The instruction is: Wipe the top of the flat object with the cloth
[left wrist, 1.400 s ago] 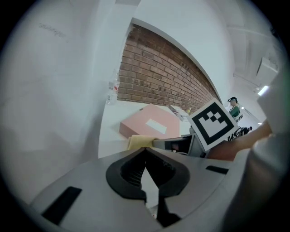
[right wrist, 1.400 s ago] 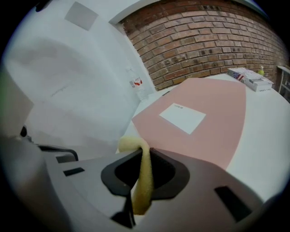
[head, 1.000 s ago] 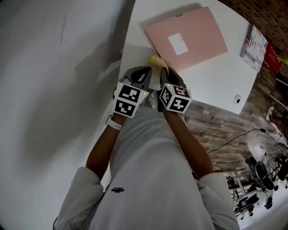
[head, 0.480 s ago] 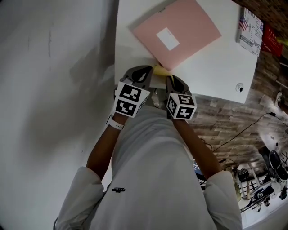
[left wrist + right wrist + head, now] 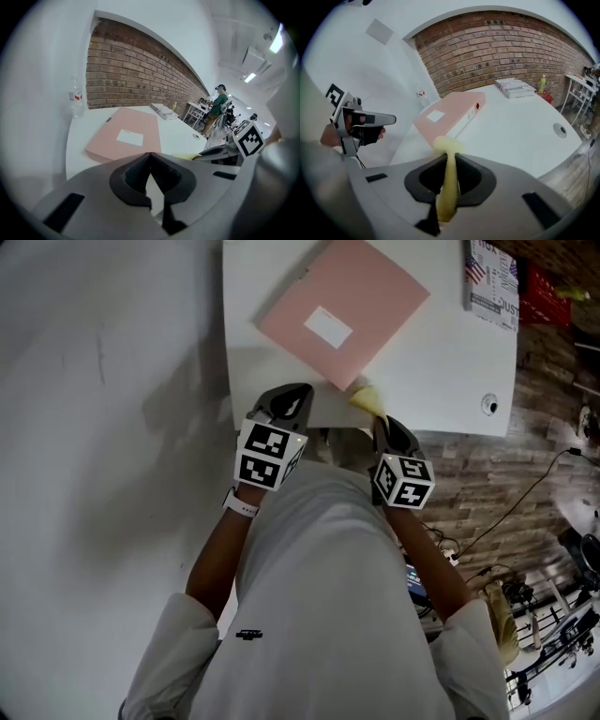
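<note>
A flat pink folder [image 5: 342, 312] [image 5: 127, 135] [image 5: 451, 116] with a white label lies on the white table [image 5: 441, 362]. My right gripper [image 5: 373, 406] [image 5: 449, 154] is shut on a yellow cloth [image 5: 367, 398] [image 5: 448, 180], held just off the folder's near corner above the table's front edge. My left gripper [image 5: 291, 397] [image 5: 150, 157] is shut with nothing in it, at the table's front edge to the left of the folder's near corner.
A stack of printed papers [image 5: 491, 282] [image 5: 513, 87] lies at the table's far right. A round cable hole [image 5: 488, 405] [image 5: 559, 130] is near the right front corner. A clear bottle [image 5: 76, 102] stands by the white wall. Brick floor and cables lie to the right.
My right gripper has moved to the right with the yellow cloth, away from the left gripper. The head view has shifted, so the table sits higher and more to the left.
</note>
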A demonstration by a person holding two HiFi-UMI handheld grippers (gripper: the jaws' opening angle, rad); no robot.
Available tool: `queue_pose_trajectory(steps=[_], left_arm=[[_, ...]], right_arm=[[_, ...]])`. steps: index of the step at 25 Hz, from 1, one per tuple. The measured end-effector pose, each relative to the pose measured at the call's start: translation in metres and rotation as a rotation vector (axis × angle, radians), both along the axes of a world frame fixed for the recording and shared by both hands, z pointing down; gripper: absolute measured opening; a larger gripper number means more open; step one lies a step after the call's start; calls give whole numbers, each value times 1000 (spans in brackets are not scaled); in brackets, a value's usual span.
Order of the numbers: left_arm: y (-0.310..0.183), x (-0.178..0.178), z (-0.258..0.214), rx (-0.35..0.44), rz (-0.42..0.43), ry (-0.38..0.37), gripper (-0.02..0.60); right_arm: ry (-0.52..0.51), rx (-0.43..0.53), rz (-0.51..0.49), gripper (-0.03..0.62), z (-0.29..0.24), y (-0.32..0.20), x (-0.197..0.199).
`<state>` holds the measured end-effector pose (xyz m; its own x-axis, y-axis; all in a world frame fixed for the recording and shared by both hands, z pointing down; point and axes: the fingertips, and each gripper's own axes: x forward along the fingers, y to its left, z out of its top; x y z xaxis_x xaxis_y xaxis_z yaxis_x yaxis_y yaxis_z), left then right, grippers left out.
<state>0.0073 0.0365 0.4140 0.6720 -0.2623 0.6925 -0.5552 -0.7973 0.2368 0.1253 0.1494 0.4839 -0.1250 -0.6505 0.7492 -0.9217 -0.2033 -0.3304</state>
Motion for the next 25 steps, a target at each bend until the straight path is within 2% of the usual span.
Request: queue_pose_trajectory(steps=[7,13,19,25], left_arm=[[6,11,-26,3,19,53,17],[-3,20,-69,69,17,128,18],[-17,28,-113,131,-1,212,17],[-28,20,-163,209,-28,302,17]], right_arm=[[39,107,113,49,-53,14,47],[112,260,178,49,-114,9,76],[244,422,183,49,-187,-6,109],[316,565,152,49,-259,-15,120]])
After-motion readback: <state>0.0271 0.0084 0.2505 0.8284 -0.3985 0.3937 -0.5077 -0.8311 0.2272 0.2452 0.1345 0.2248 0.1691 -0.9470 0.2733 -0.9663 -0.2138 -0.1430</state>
